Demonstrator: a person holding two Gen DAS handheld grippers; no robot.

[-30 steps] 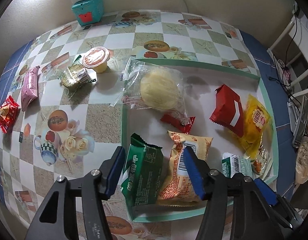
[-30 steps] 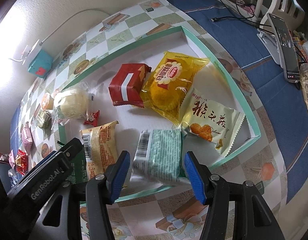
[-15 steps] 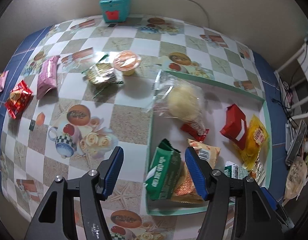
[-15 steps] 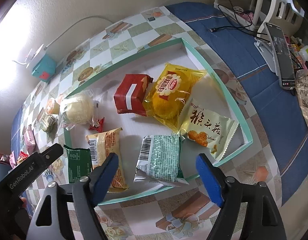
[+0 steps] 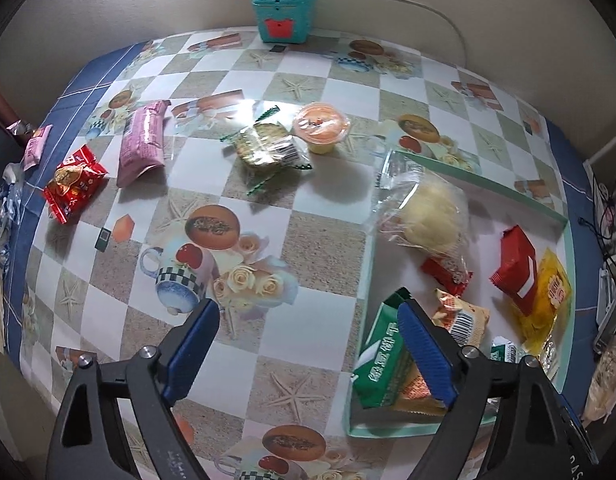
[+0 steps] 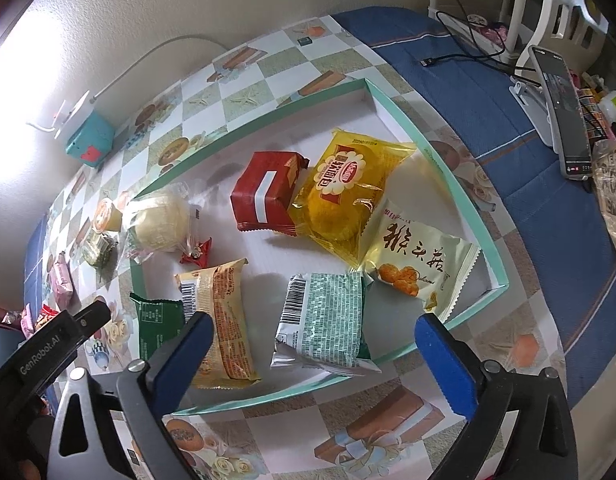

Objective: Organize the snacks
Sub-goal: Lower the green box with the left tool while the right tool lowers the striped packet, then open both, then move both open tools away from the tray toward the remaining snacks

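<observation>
Packet lengthwise between spread tongs

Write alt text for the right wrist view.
A shallow white tray with a mint-green rim on a checked tablecloth holds eight wrapped snacks, among them a red foil packet and a yellow cake bag. The right gripper, jaws wide open and empty, hovers over a pale green-patterned foil pack.

Your left wrist camera looked steeply down from above the checked-cloth bench, facing the far wall, with the shallow green-rimmed white tray at its right edge. Your right wrist camera looked down closer over that tray. Both views shared the tray and the teal box.
</observation>
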